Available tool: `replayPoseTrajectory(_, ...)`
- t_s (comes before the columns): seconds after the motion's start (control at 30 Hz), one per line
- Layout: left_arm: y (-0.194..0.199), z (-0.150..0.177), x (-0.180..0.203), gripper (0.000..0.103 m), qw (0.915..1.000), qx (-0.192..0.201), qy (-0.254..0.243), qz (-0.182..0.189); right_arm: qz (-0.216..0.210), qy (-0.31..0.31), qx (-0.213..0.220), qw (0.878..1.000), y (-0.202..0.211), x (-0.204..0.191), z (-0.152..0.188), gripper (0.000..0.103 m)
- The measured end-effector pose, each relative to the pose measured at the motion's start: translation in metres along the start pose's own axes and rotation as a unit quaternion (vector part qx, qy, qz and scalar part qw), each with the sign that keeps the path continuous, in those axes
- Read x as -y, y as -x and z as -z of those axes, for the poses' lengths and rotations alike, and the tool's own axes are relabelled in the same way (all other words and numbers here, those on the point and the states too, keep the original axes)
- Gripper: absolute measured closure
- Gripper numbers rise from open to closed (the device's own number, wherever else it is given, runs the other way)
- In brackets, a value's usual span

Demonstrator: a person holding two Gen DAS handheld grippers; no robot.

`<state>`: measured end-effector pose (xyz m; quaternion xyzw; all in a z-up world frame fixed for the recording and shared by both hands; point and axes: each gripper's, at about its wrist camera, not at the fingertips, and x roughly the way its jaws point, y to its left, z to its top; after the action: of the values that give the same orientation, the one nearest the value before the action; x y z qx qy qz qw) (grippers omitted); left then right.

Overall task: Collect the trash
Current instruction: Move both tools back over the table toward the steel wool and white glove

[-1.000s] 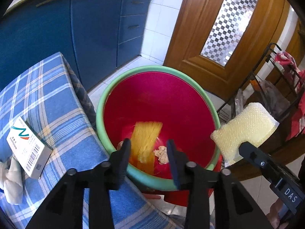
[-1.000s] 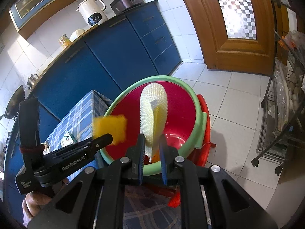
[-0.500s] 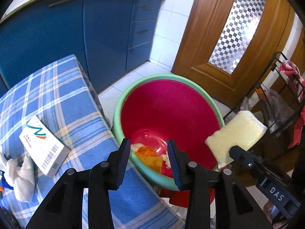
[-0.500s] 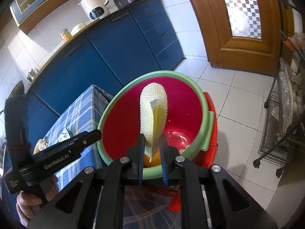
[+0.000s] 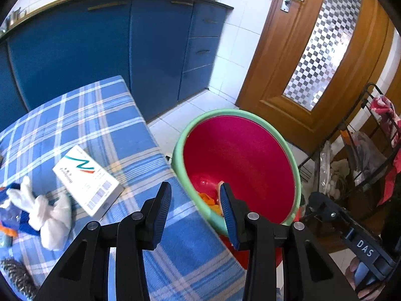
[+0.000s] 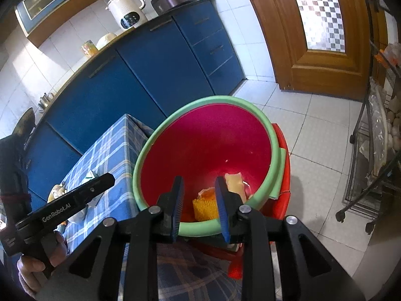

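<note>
the right gripper (image 6: 199, 202), jaws just opening and empty, hangs above the yellow sponge (image 6: 204, 209) in the red basin (image 6: 205, 140).

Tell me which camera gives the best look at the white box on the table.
The left wrist view. There the white box lies in plain sight on the checked tablecloth, with its teal and red logo and barcode showing. In the right wrist view the left tongs cross in front of that part of the table, and no clear box shows.

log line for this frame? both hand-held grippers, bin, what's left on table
left hand-held gripper: open, empty | right hand-held gripper: just opened, empty, over bin | sponge: in bin | table: box, white wad
</note>
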<state>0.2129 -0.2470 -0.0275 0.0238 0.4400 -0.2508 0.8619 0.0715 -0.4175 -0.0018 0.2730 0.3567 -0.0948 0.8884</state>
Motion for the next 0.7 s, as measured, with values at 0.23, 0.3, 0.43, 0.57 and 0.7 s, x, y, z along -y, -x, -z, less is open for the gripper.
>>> replayPoseTrajectory(0.23,0.031,0.009,-0.014,0.062,0.9996,0.02,0.013,-0.014,-0.009,0.018,0.019,1.0,0.027,-0.021,0.007,0.07)
replayPoseTrajectory(0.3,0.044,0.013,-0.021,0.062,0.9992,0.027,0.019,-0.022,-0.013,0.024,0.019,0.999,0.033,-0.028,0.01,0.068)
replayPoseTrajectory(0.43,0.066,0.022,-0.037,0.062,0.998,0.038,0.035,-0.036,-0.021,0.033,0.018,0.999,0.042,-0.043,0.015,0.062)
replayPoseTrajectory(0.57,0.088,0.033,-0.057,0.062,0.996,0.046,0.054,-0.053,-0.034,0.045,0.02,0.998,0.051,-0.059,0.023,0.059)
replayPoseTrajectory(0.7,0.106,0.046,-0.077,0.062,0.993,0.054,0.074,-0.074,-0.048,0.056,0.019,0.997,0.059,-0.073,0.031,0.055)
